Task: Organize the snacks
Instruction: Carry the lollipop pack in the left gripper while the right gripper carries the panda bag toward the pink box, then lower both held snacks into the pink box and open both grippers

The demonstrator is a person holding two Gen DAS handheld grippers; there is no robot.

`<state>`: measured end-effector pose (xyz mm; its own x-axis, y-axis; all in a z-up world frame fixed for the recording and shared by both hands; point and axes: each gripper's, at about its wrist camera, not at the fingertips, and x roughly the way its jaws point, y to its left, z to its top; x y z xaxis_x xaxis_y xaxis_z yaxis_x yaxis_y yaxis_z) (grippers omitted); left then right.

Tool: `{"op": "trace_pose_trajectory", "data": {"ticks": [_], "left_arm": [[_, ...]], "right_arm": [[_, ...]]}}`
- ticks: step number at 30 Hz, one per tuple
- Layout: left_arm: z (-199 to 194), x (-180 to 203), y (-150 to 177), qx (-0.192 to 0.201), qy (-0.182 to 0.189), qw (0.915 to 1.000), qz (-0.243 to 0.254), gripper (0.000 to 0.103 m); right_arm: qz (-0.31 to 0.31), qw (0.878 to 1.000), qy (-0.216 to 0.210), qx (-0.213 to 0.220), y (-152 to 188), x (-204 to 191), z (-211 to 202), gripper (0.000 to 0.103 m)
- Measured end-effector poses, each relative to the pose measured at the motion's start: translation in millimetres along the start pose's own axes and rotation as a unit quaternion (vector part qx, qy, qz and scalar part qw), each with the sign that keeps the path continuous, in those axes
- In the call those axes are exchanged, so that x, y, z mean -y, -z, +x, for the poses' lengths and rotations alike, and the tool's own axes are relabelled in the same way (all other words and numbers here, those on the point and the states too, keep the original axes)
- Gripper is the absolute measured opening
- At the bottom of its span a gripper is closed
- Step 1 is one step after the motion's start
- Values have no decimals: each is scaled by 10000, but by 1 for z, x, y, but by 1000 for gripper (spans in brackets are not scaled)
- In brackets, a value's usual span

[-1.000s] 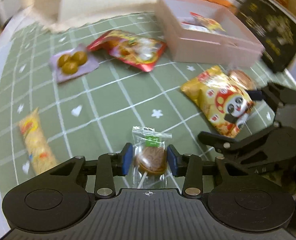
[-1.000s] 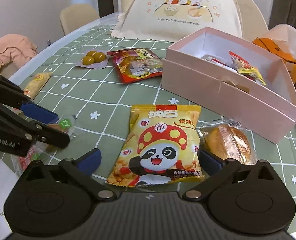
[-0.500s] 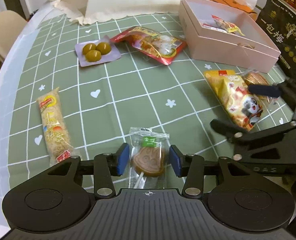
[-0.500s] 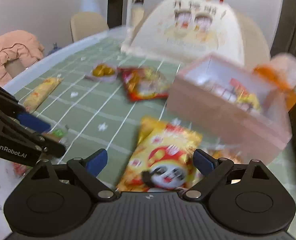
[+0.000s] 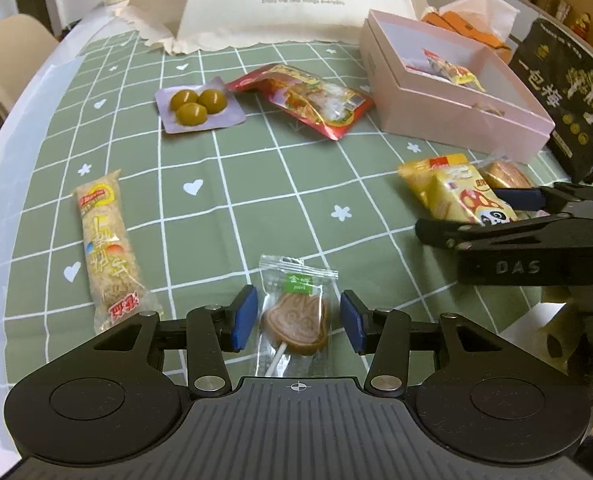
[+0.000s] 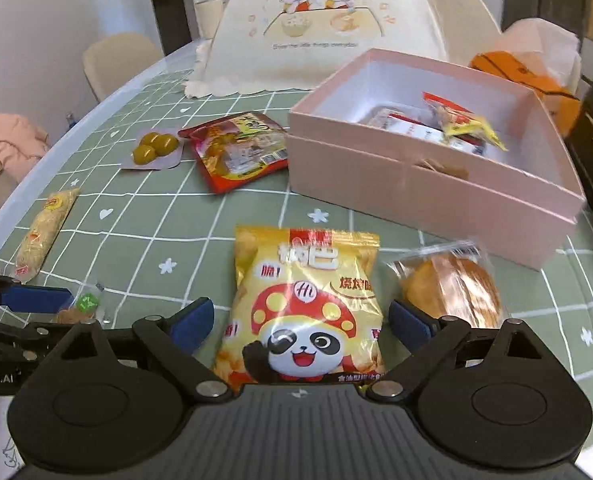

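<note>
The lollipop [image 5: 296, 320] lies between the left gripper [image 5: 296, 318] pads, untouched (jaws part open, just widened). The panda chip bag [image 6: 304, 312] lies inside the wide right gripper [image 6: 301, 322]; its jaws just narrowed a little, not touching.

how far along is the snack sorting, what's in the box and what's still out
Early. Done: the pink box holds a few packets, among them a yellow one. In hand: nothing gripped; the left gripper straddles the lollipop and the right gripper the panda chips bag, pads clear of both. Left: those two, the bun, red pouch, green candies and long cracker pack.
</note>
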<state>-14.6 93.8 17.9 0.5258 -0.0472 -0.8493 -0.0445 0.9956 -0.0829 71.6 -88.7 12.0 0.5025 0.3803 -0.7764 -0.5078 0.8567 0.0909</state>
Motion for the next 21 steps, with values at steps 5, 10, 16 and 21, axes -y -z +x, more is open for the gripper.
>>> {"op": "trace_pose_trajectory", "data": {"ticks": [5,10,16,21], "left_arm": [[0,-4,-3,-76,74,9998,-179,50],[-3,3,4,-88,-8,9999,-88,50],[-9,20,19,-110,-208,9989,413,50],[-9,21,20,-74,-261,9989,378,50]], "right_arm": [[-365,9992,-65,-156,-1,-14,-5,77],[-525,9980,-257,-254,14,-15,-28,73],[-557,9983,62,-146,28,8,-59,73],[-366,9990,218,-108,36,22,-68,73]]}}
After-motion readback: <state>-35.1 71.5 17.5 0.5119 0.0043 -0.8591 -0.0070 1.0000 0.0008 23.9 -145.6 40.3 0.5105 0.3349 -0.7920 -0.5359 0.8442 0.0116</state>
